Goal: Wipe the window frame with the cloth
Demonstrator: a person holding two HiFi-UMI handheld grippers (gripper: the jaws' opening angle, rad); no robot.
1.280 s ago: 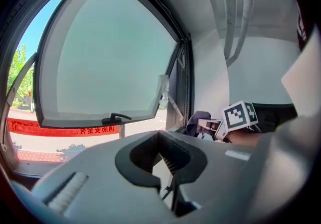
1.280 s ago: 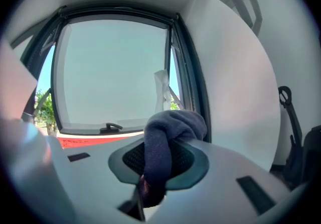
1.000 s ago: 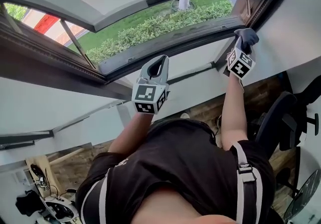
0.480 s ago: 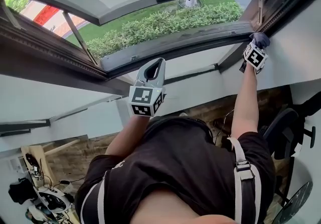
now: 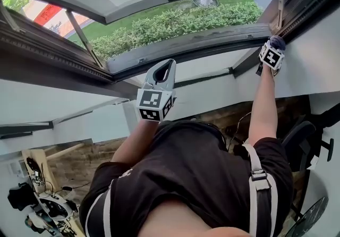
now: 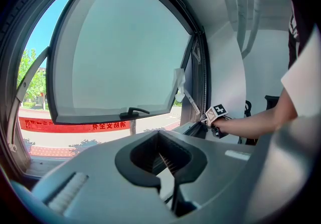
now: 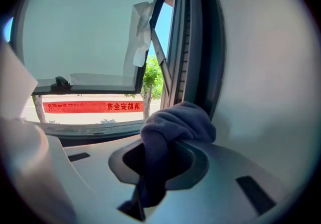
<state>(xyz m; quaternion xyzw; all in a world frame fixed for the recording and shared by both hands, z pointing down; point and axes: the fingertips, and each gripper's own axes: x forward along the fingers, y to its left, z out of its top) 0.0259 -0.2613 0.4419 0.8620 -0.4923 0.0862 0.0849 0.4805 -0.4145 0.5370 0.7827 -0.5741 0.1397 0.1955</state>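
**Right gripper** (image 7: 165, 143): jaws clamped on the dark blue cloth (image 7: 173, 125). The cloth is bunched over the jaw tips, and a tail of it runs down between the jaws toward the camera. The bunched end lies directly ahead of the tips, against the dark window frame (image 7: 193, 57) at the corner where the right upright meets the sill. The frame's channels rise straight up from the tips. The white wall lies to the right of the gripper.

**Left gripper** (image 5: 162, 74): jaws brought together, with nothing between them. It is held below the sill, apart from the frame and well to the left of the right gripper. It points up toward the open sash (image 6: 120, 47).

**Surroundings**
- The sash is hinged outward above both grippers. Its black handle (image 6: 131, 112) sits on the lower rail, just above the left gripper's tips.
- A crumpled white scrap (image 7: 139, 32) hangs at the sash corner, up and left of the right gripper.
- A green hedge (image 5: 175, 23) and a red banner (image 6: 70, 126) show through the opening beyond both grippers.
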